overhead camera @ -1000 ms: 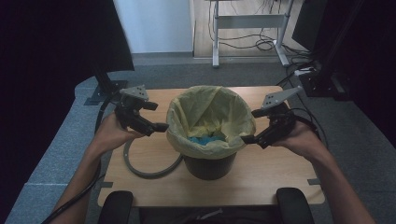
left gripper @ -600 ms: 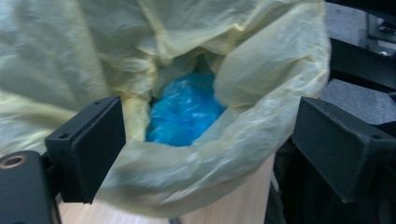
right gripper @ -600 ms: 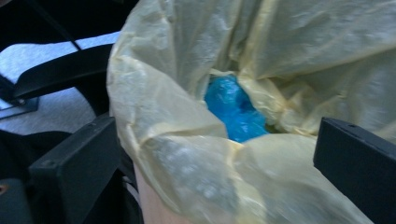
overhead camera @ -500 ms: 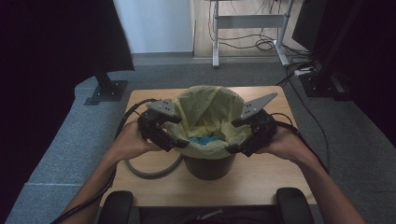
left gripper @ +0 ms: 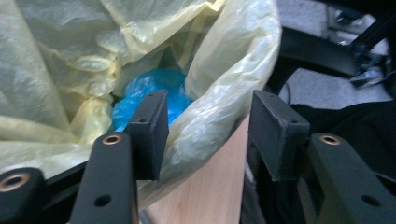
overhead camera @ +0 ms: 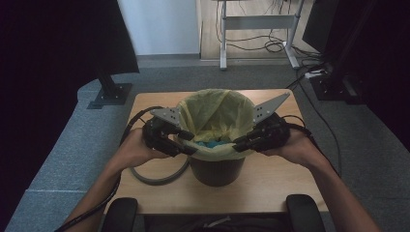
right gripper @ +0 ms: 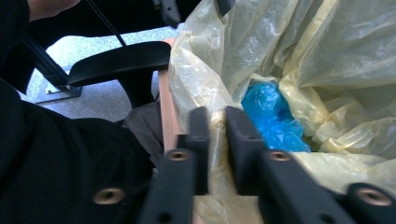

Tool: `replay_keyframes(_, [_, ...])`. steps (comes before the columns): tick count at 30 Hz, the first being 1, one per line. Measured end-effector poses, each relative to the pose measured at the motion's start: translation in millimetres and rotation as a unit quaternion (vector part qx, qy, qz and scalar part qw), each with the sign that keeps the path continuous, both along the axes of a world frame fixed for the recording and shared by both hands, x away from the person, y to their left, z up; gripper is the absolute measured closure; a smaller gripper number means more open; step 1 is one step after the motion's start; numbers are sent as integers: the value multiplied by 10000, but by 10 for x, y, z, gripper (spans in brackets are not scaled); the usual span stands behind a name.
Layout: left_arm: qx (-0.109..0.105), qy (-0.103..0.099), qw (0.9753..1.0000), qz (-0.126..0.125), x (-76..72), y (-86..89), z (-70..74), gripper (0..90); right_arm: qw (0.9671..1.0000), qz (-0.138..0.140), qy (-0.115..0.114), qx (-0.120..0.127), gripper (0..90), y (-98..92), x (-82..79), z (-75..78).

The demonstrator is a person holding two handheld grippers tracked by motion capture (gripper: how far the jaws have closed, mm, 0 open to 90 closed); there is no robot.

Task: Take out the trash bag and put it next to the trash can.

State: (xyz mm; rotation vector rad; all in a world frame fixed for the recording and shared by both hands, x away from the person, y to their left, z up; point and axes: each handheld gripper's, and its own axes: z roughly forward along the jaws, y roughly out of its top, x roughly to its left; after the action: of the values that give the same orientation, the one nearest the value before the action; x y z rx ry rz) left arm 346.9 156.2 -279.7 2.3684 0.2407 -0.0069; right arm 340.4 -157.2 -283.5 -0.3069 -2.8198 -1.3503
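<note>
On the left of the table (overhead camera: 145, 179), near the grey hose (overhead camera: 159, 178), the left gripper (overhead camera: 186, 146) stands at the left rim of the dark bin (overhead camera: 215, 169), which sits at the middle of the table. Its jaws are spread wide, one inside and one outside the rolled edge of the yellow bag (overhead camera: 215, 113), so they straddle the film but do not press it yet. The bag looks thin, soft and light, also a little slippery, so I judge it must be taken at the folded rim, where several layers give more grip. Inside lies a blue crumpled thing (left gripper: 152, 91), probably light too. On the right side, the right gripper (overhead camera: 240, 141) has its jaws almost together, pinching the bag's rim at the near right.
</note>
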Motion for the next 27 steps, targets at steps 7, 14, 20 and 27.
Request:
replay_keyframes(7, [69, 13, 9998, -184, -51, -169, -15, 432, 9996, -167, -207, -8, 873, 82, 40, 102])
replay_keyframes(14, [-45, 265, 9995, -180, -23, -166, 25, 706, 9985, -369, -318, 261, 874, 68, 104, 182])
replay_keyframes(20, [-208, 42, 9993, 322, 22, -63, 163, 872, 9977, -479, -343, 321, 869, 35, 158, 202])
replay_keyframes(27, [-121, -363, 9953, 888, 164, 6, 350, 895, 9971, -629, -326, 273, 678, 19, 214, 207])
